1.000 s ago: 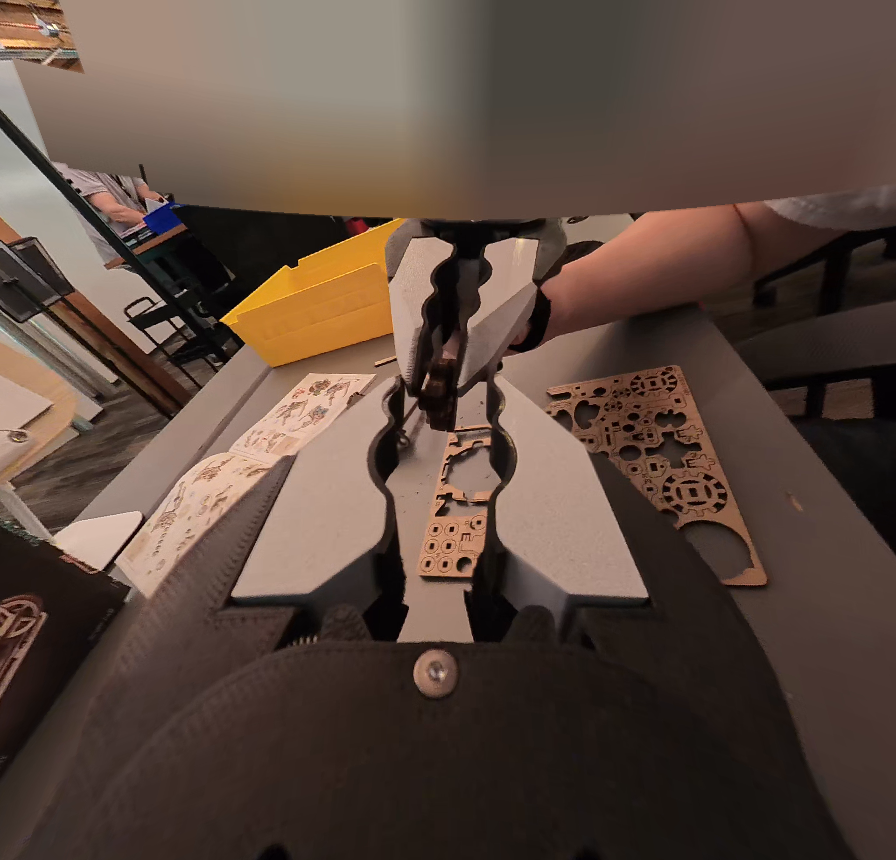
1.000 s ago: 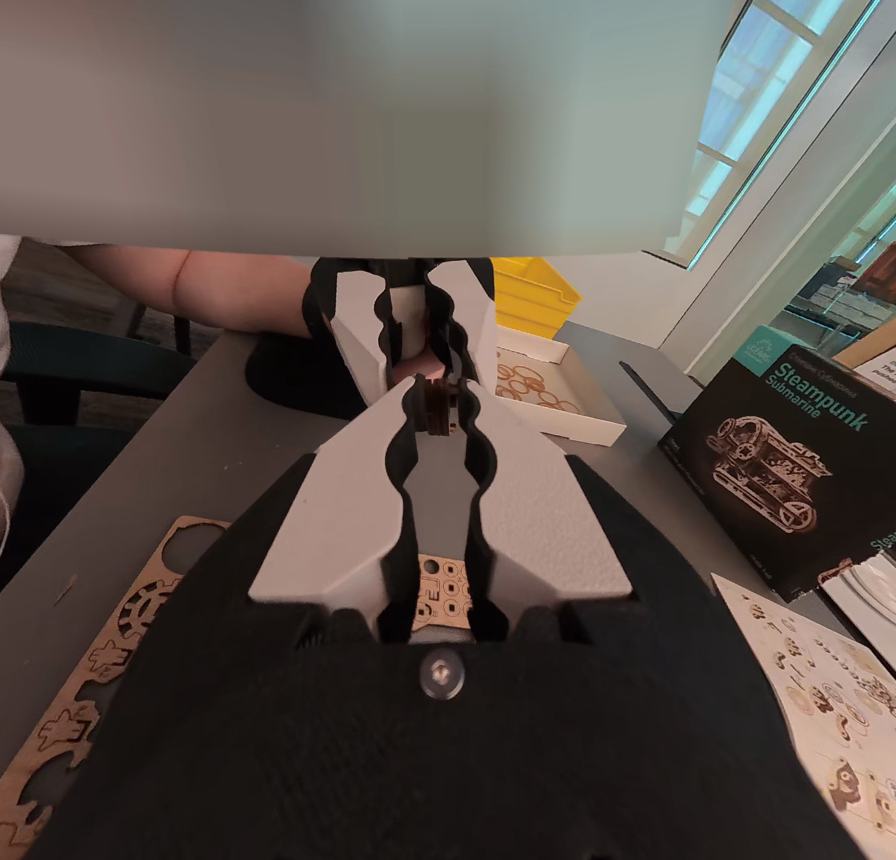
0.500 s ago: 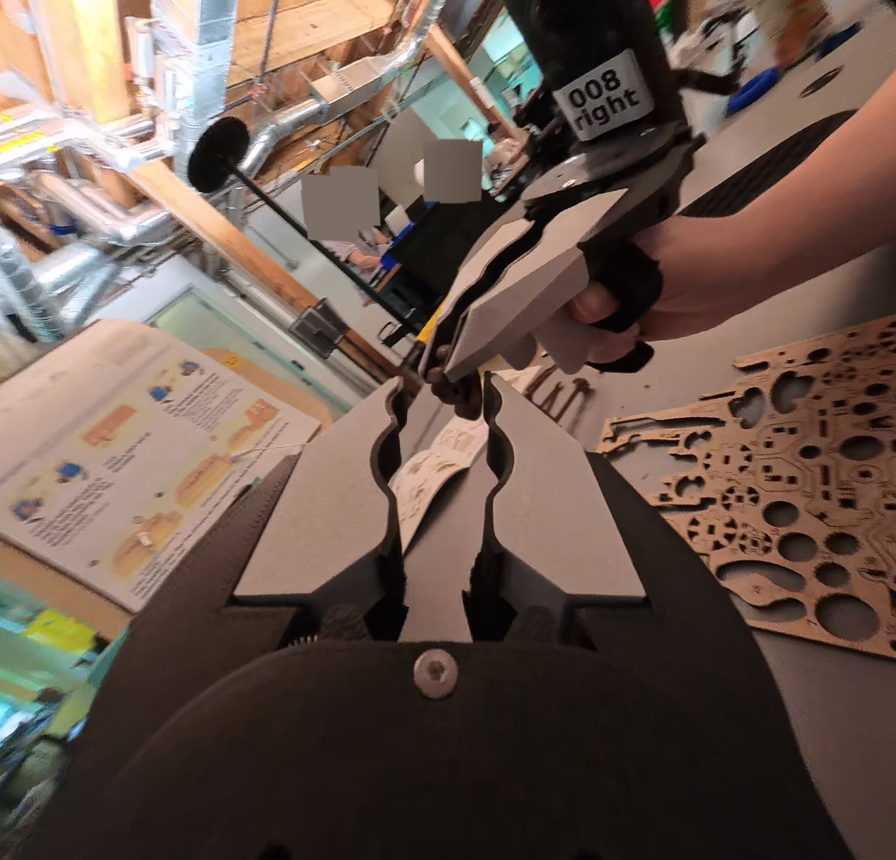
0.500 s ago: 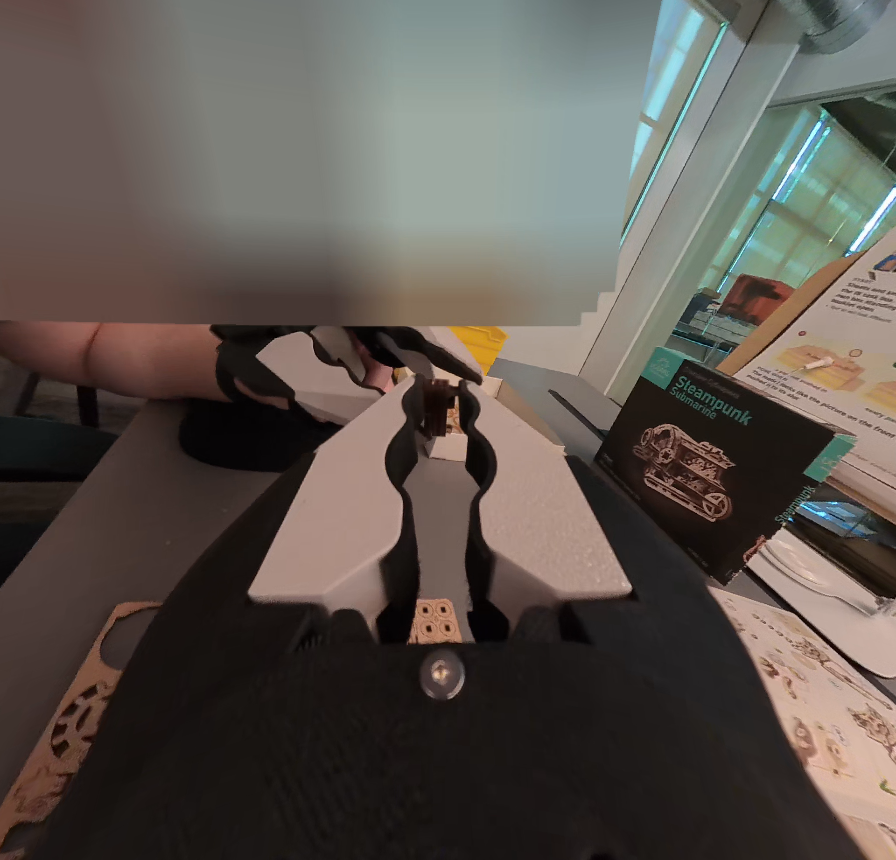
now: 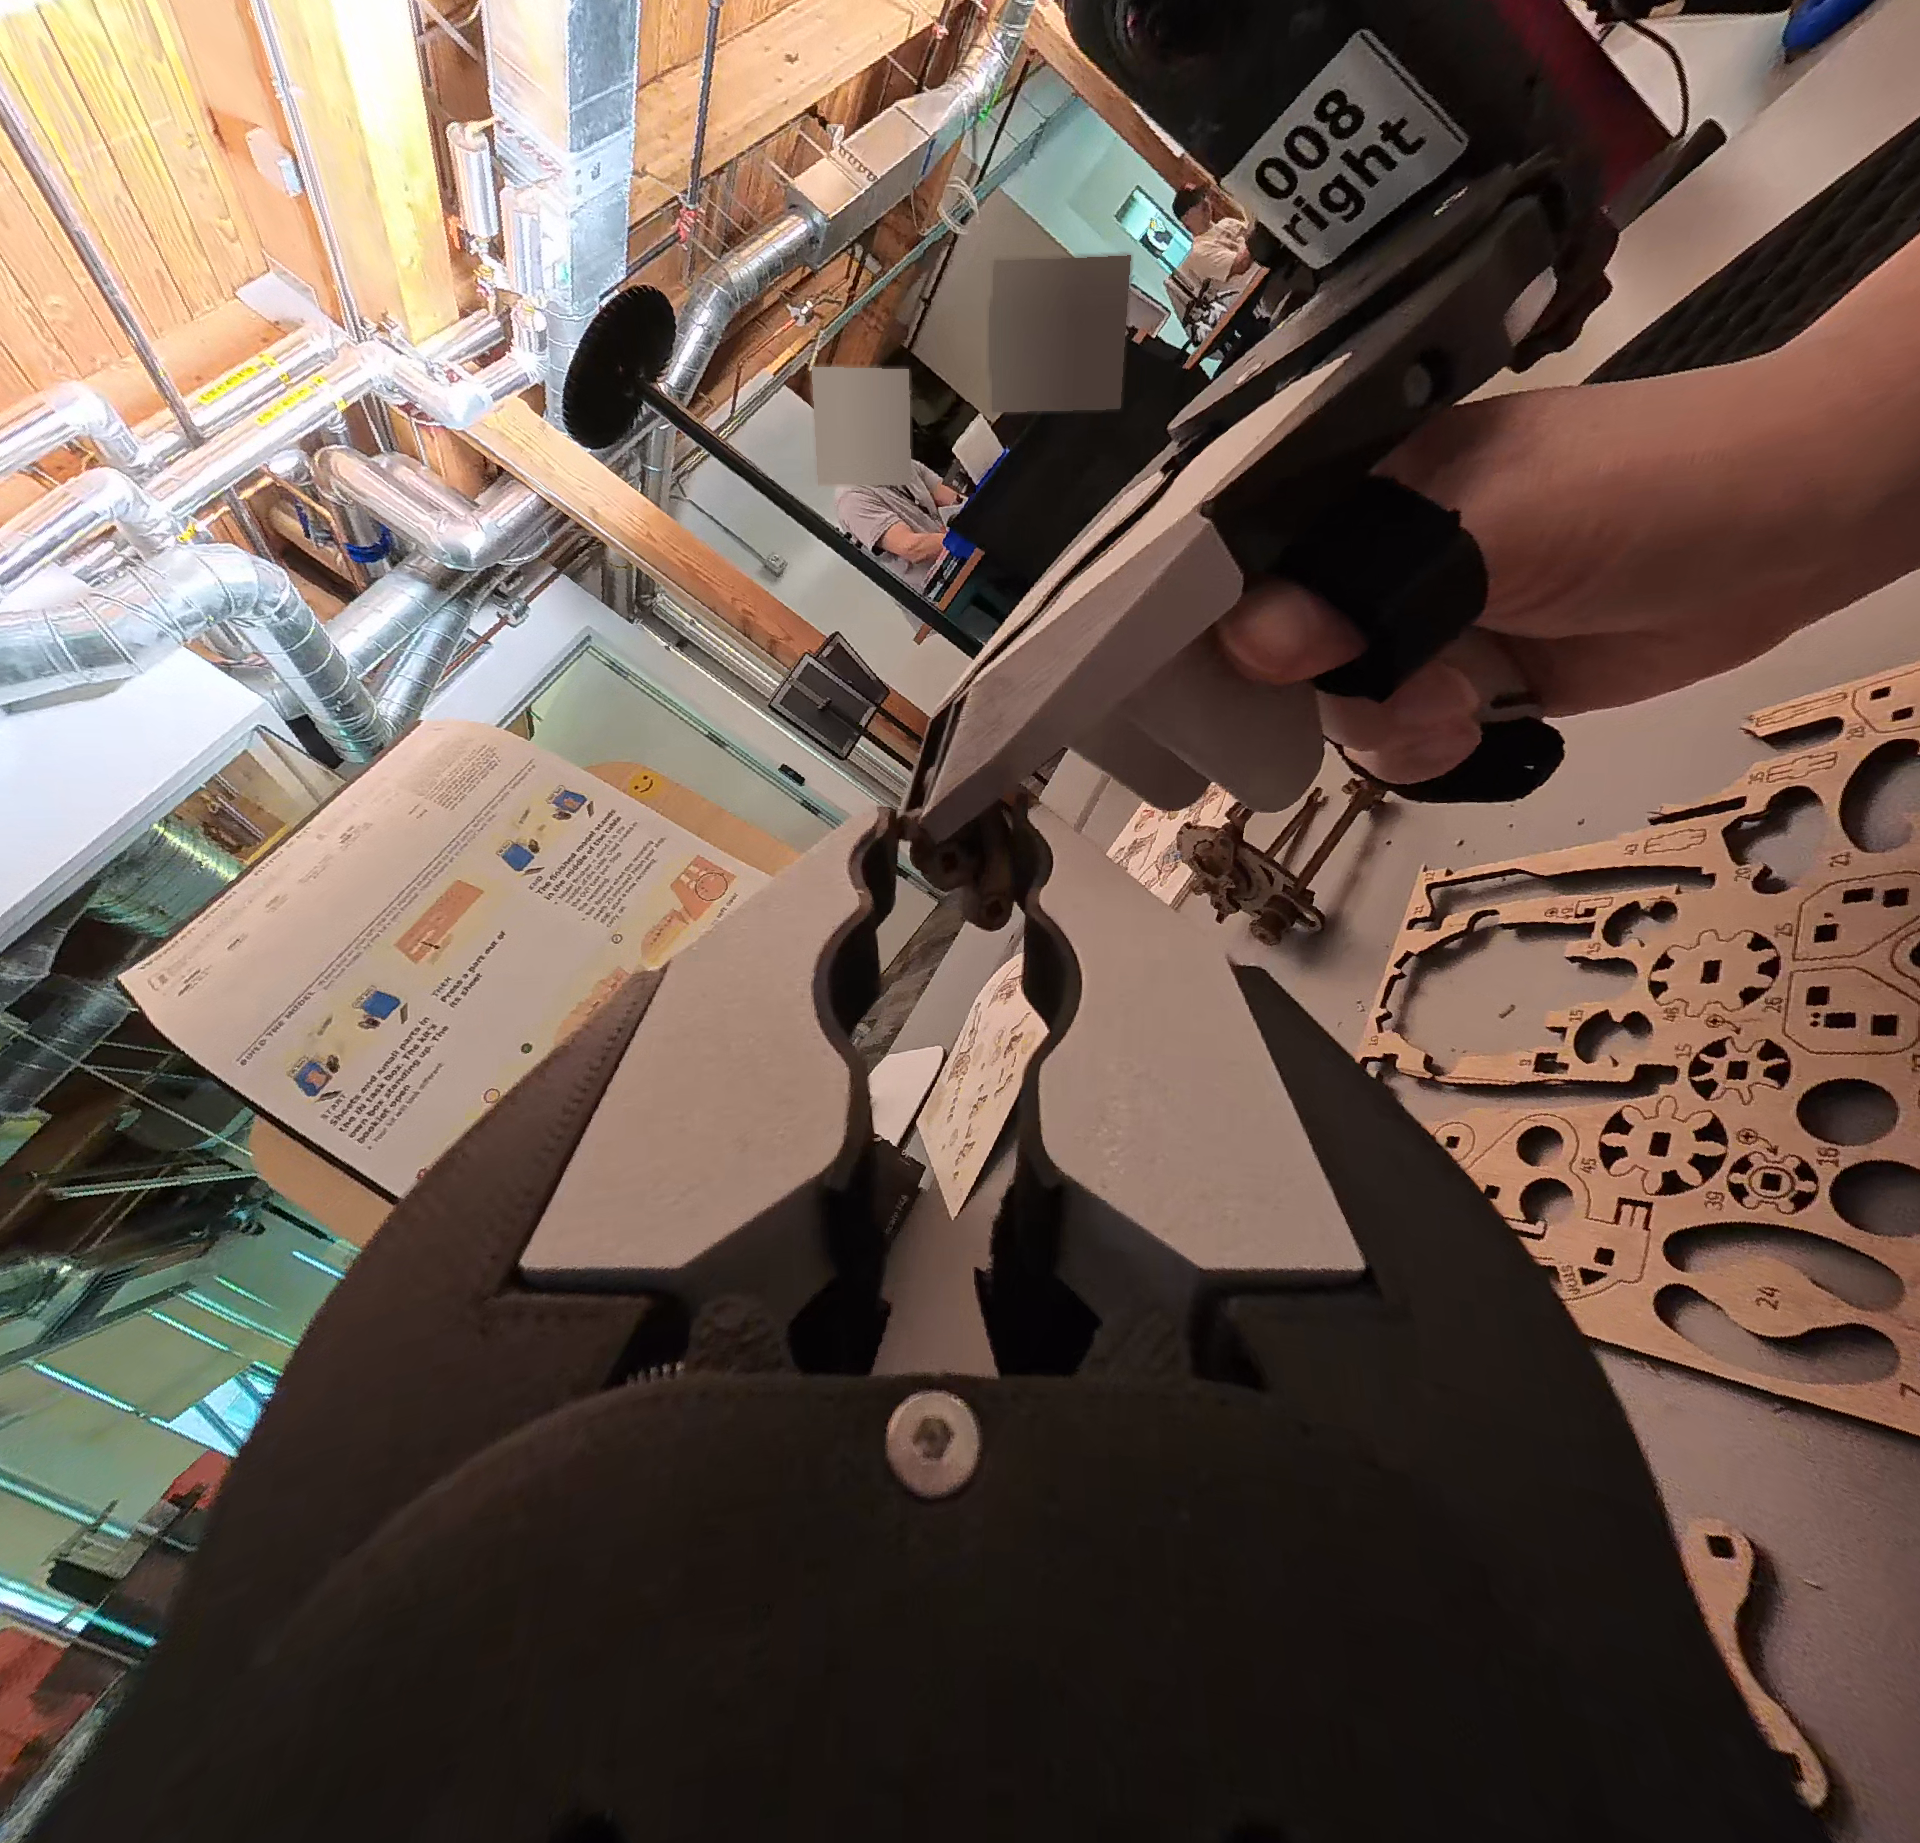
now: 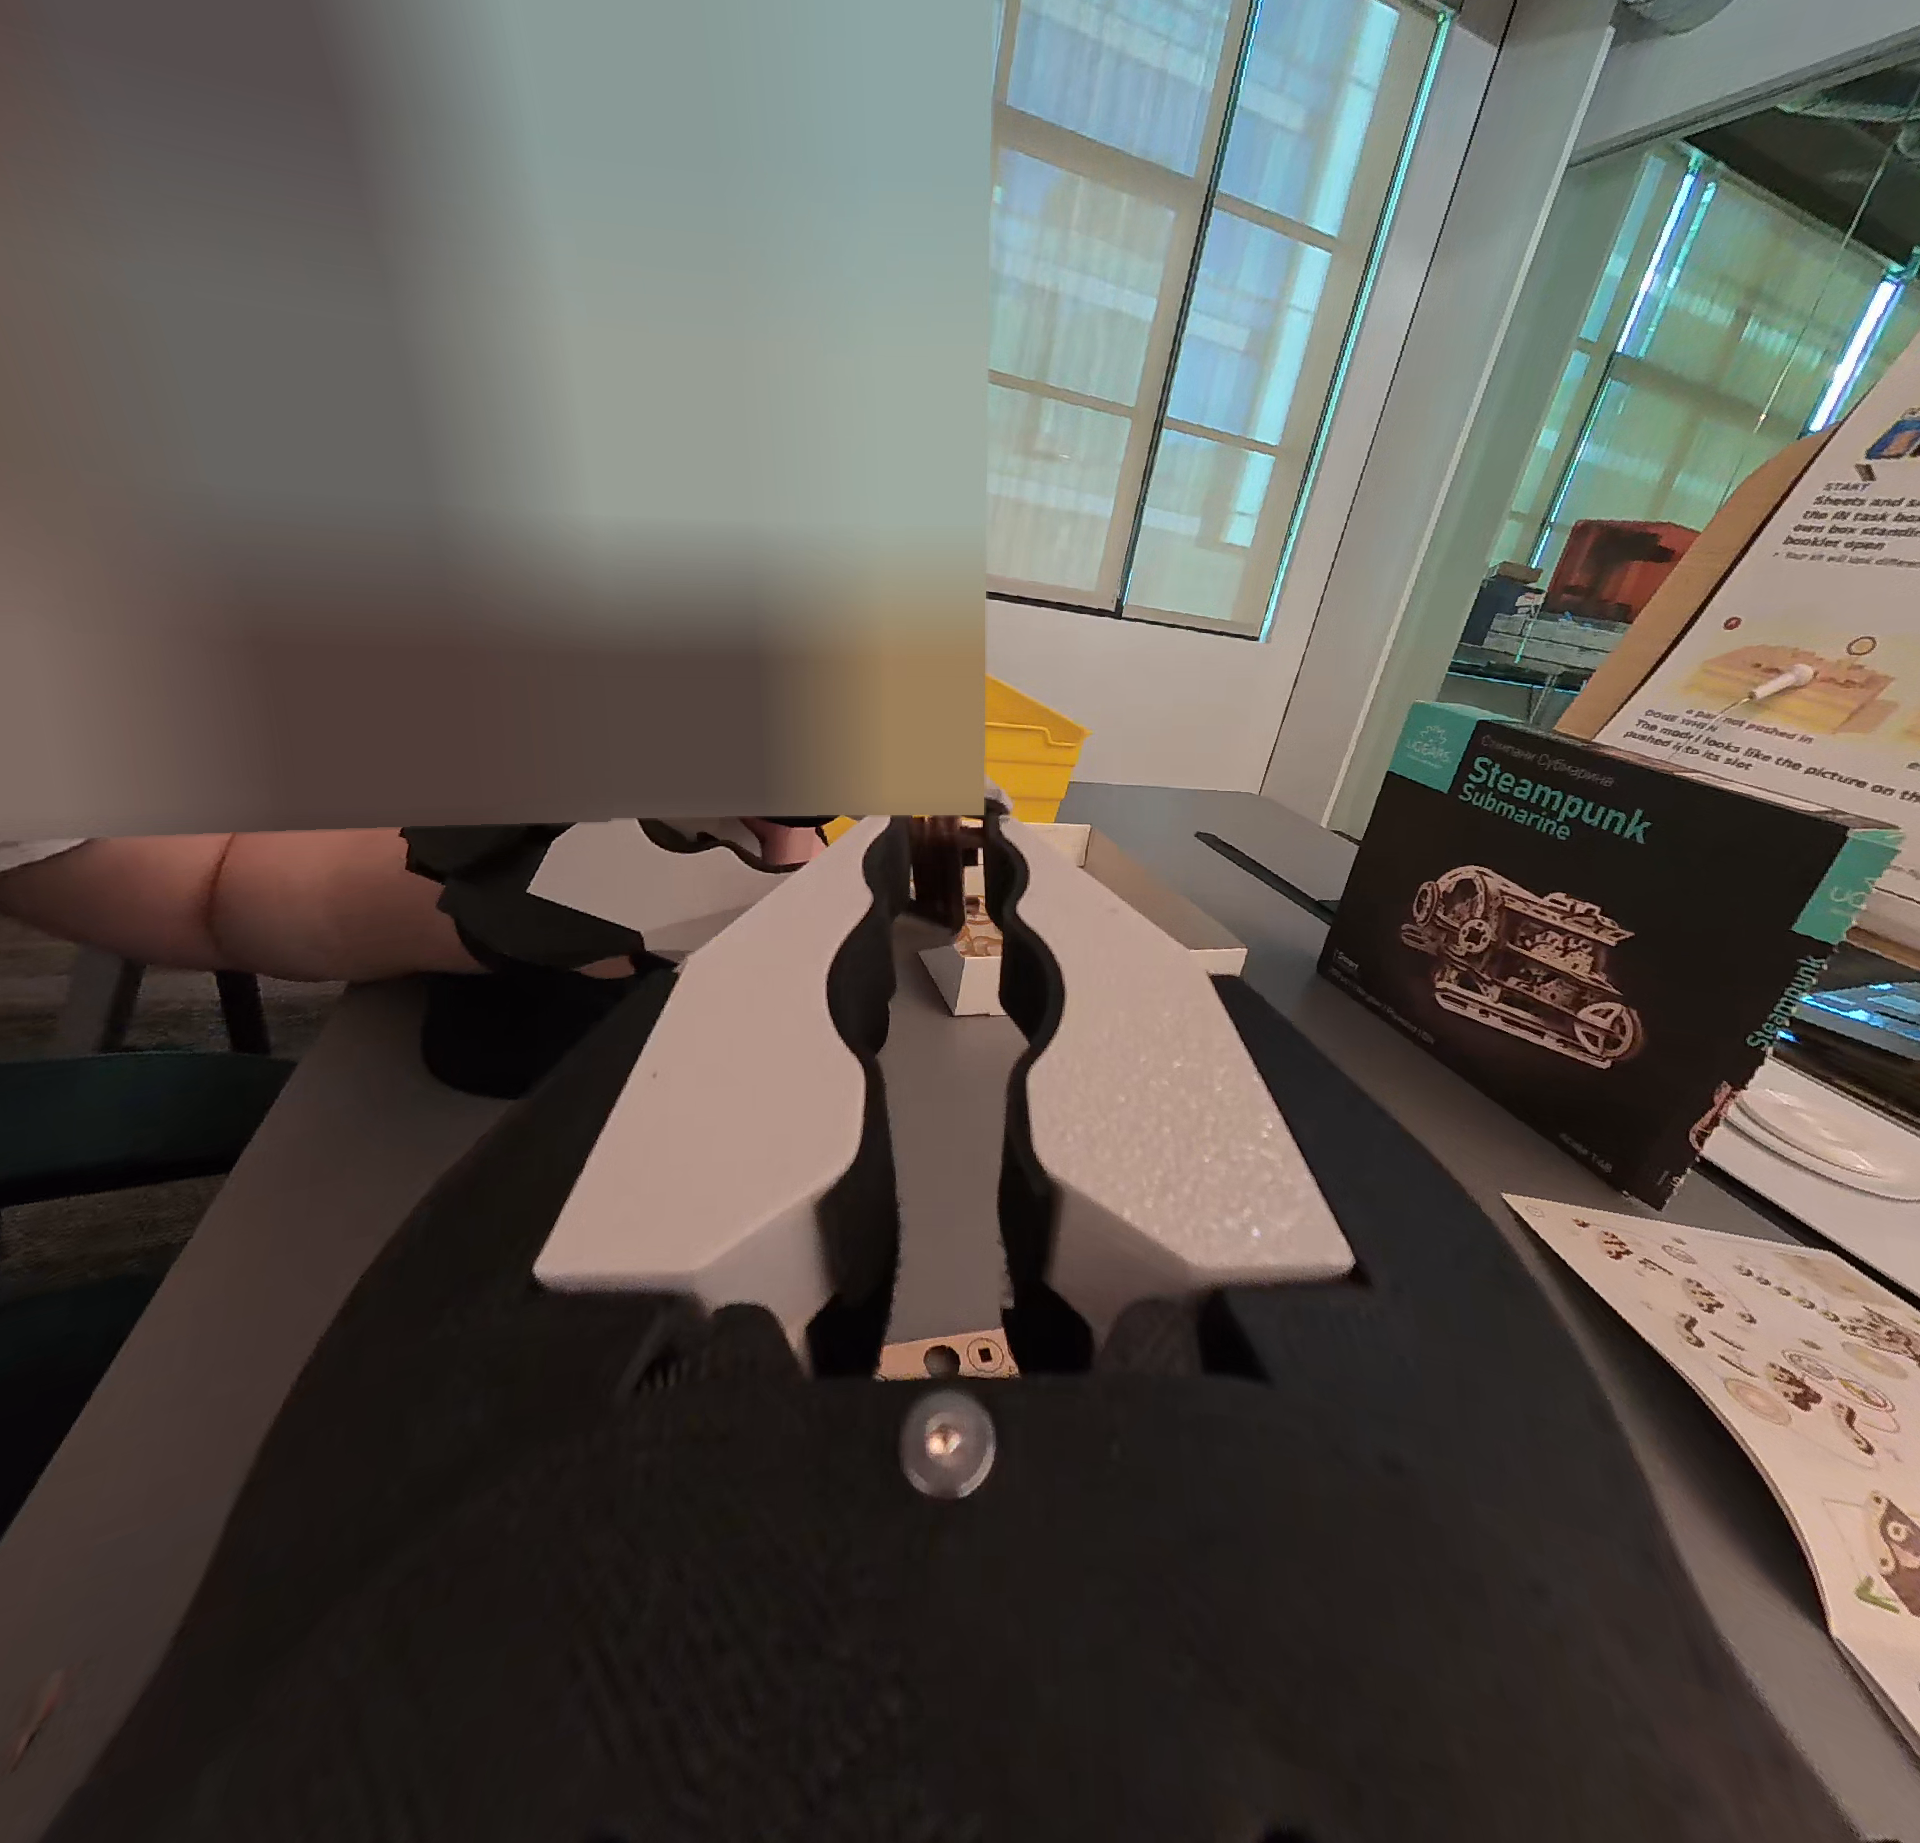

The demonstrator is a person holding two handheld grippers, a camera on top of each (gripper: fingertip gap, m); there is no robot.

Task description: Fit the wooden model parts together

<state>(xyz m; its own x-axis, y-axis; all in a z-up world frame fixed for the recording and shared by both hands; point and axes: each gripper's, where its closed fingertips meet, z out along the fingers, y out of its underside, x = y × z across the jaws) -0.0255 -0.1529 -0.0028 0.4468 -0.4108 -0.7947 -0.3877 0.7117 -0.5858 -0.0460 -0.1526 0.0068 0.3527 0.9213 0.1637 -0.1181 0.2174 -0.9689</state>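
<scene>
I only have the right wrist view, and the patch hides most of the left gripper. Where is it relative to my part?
Observer: The left gripper is tip to tip with the right gripper. The dark part sits between the left one's fingertips, but I can't tell if it's clamped there.
Operator: Anything built lying nearby?
Observer: Yes, a small assembly lies on the table just beyond the tips.
Operator: And the sheet under me?
Observer: The sheet lies flat to the right of the left gripper, with many pieces already punched out.
</scene>
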